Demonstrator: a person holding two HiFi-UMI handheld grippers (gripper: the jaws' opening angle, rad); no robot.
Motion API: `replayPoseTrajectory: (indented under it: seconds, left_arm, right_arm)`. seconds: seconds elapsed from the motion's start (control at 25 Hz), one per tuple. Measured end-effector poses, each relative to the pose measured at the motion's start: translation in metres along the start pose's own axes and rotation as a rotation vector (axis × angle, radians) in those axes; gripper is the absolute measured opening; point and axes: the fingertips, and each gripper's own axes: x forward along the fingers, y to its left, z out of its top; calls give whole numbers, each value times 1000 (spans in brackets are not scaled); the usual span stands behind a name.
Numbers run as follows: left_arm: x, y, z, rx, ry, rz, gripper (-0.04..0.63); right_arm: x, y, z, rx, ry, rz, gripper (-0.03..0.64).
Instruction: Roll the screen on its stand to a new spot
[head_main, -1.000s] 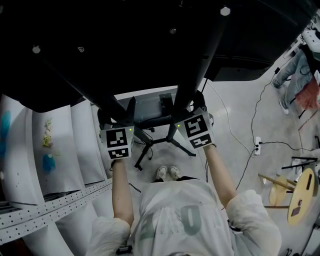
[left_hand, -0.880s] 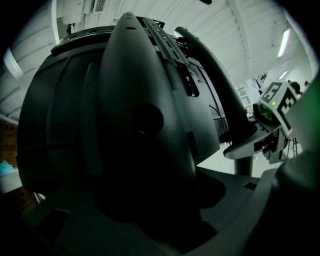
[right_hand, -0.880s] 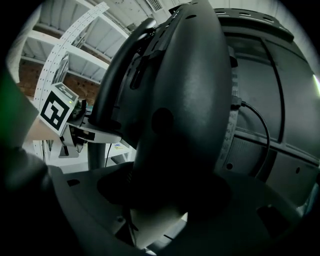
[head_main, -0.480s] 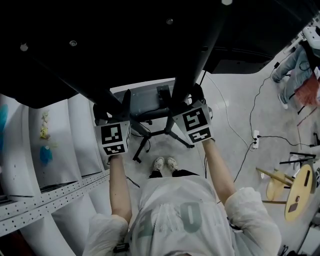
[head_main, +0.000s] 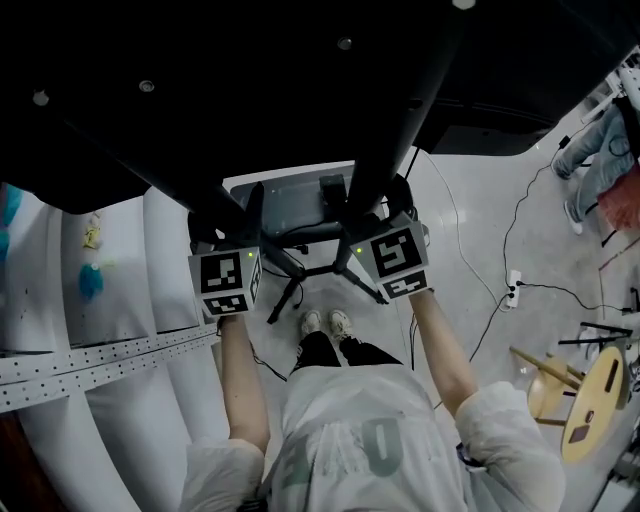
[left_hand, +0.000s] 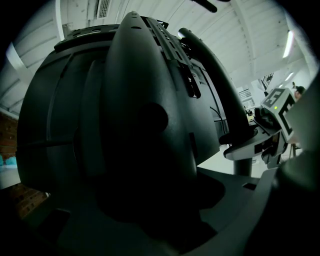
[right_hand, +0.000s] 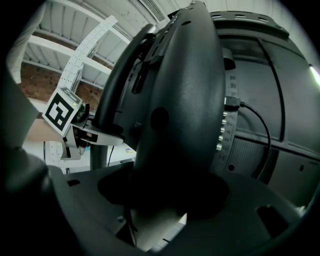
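The big black screen (head_main: 250, 90) fills the top of the head view, and its wheeled stand legs (head_main: 300, 275) spread on the floor below it. My left gripper (head_main: 222, 240) holds the stand's left black upright (left_hand: 145, 115). Its jaws have just been closing, and the upright sits between them. My right gripper (head_main: 385, 215) is shut on the right upright (right_hand: 185, 100), which fills its jaws. Each gripper's marker cube shows in the other's view: the right gripper (left_hand: 272, 125) and the left gripper (right_hand: 62, 110). A black cable (right_hand: 260, 120) plugs into the screen's back.
White curved panels (head_main: 120, 300) and a perforated rail (head_main: 90, 355) stand close on the left. A power strip (head_main: 513, 285) with cables lies on the floor to the right. A wooden stool (head_main: 590, 390) is at the lower right, and another person (head_main: 600, 150) at the far right.
The person has stepped with one leg forward, and the stand with both grippers on it has shifted slightly over the floor. Both grips look unchanged.
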Motion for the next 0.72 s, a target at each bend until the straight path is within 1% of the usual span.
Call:
replayPoseTrajectory:
  seconds: [0.16,0.28,0.44,0.52,0.72]
  left_arm:
    - [-31,-10,-9,-8,9,-15,267]
    - [-48,-13,-8,-4,3,-24,264]
    - [-70,-23,-5,5,4,-43,262]
    - [-81,-29,-7,-3,7,-53,262]
    - [-113,-43,-10,-5,10,-56,262]
  right_arm:
    - [-32,26,-4,5,-23,1,282]
    - [-48,39,-2,8,-32,-2,281]
    - [-72,51,-1,18,-29,-23,281]
    - [-84,59,-1,18,-26,-25,281]
    - [-113,76,-6,21,1,-28,281]
